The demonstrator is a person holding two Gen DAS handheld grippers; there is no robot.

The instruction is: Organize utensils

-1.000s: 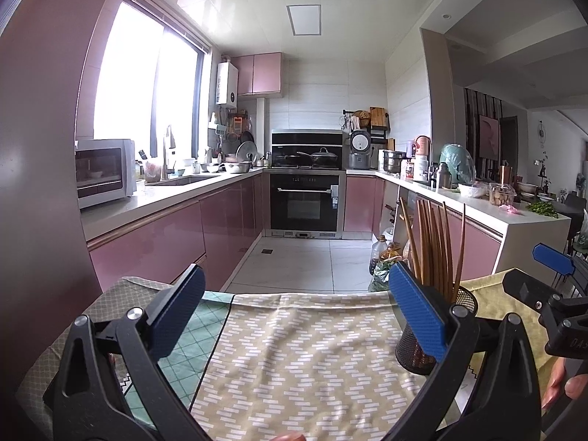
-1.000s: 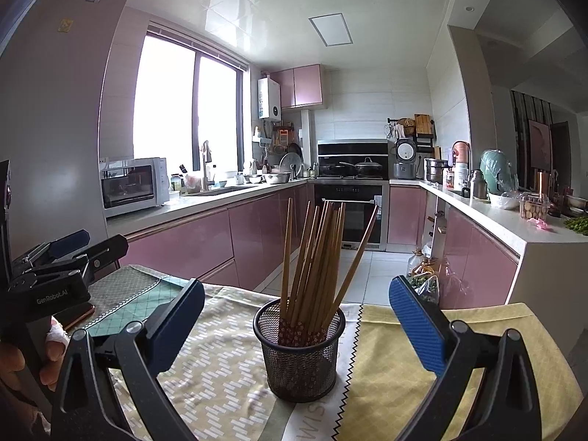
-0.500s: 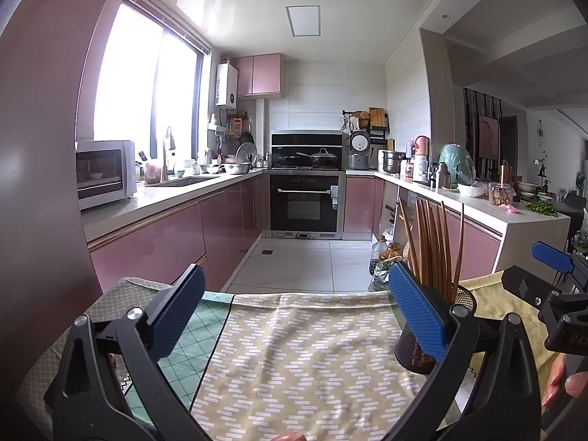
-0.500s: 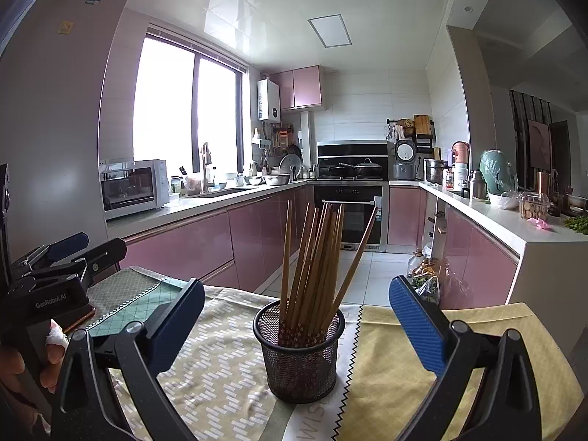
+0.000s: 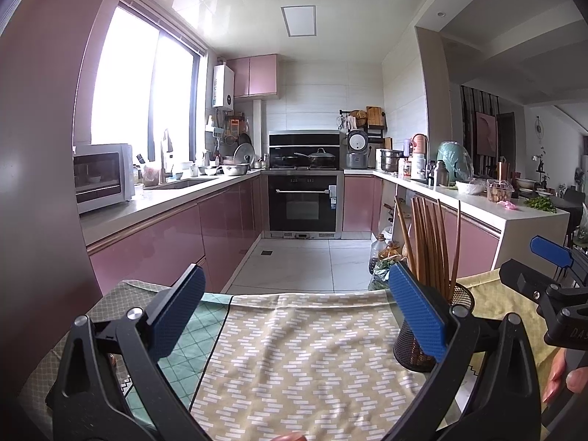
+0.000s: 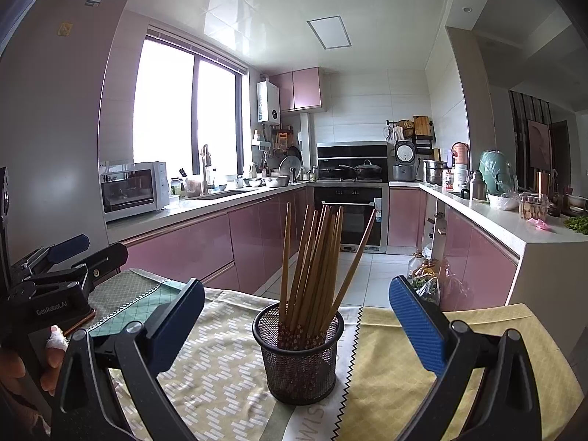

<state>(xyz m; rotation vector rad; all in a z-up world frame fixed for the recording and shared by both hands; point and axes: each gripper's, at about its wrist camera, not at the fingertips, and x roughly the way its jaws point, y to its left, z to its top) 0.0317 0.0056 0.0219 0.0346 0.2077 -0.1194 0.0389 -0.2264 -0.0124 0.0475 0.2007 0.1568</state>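
Note:
A black mesh cup stands upright on the cloth-covered table and holds several wooden chopsticks leaning fanwise. My right gripper is open and empty, with the cup centred between its blue pads, just beyond them. My left gripper is open and empty over the patterned cloth; the cup sits behind its right finger, partly hidden. Each gripper shows at the edge of the other's view, the right gripper and the left gripper.
The table is covered with a beige patterned cloth, a teal checked cloth at left and a yellow cloth at right. Beyond the table edge lie the kitchen floor, pink cabinets and an oven.
Nothing has visibly changed; both grippers stay open and almost still.

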